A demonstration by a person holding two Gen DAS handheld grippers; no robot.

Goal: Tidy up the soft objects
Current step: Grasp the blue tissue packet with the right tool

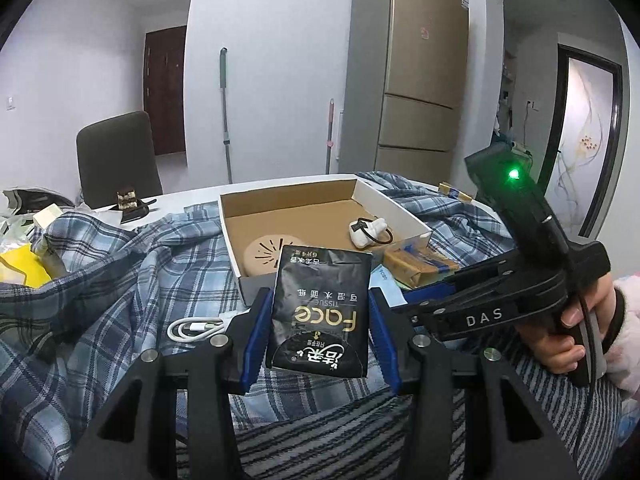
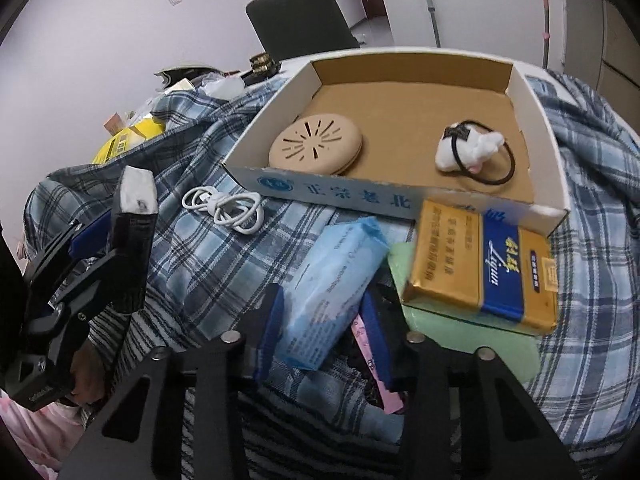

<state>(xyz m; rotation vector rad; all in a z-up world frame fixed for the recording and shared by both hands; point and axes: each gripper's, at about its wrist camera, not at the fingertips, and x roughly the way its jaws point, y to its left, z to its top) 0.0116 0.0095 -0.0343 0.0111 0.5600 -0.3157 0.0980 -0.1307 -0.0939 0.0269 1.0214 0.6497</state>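
Left wrist view: the left hand-held gripper (image 1: 318, 334) grasps a black tissue pack (image 1: 320, 308) between its blue pads, low centre of frame, lifted clear of the plaid shirt (image 1: 120, 280) that covers the desk. The pack's printed face shows only here, upside down to the camera. At right of frame a hand (image 1: 576, 324) in a pink fuzzy sleeve grips the handle of the right hand-held gripper, whose body carries a green light; its fingertips lie hidden behind the black pack.

Right wrist view: the right hand-held gripper (image 2: 324, 332) straddles the near end of a light blue tissue pack (image 2: 336, 284) lying on the plaid shirt, bottom centre. The pads sit at the pack's sides, but whether they press on it cannot be told. A pink strip shows by the right pad. This blue pack is barely seen from the left wrist, only a sliver beside the black one. The left hand-held gripper appears at the left edge of this frame, with the black pack edge-on and its white end uppermost.

Both views show the open cardboard box (image 2: 558, 168) beyond, holding a beige round disc (image 2: 316, 148) and a white plush hair tie (image 2: 468, 150). A gold and blue packet (image 2: 480, 272) leans against the box's near corner, on a green pad (image 2: 472, 332). A coiled white cable (image 2: 224, 208) lies on the shirt left of the box.
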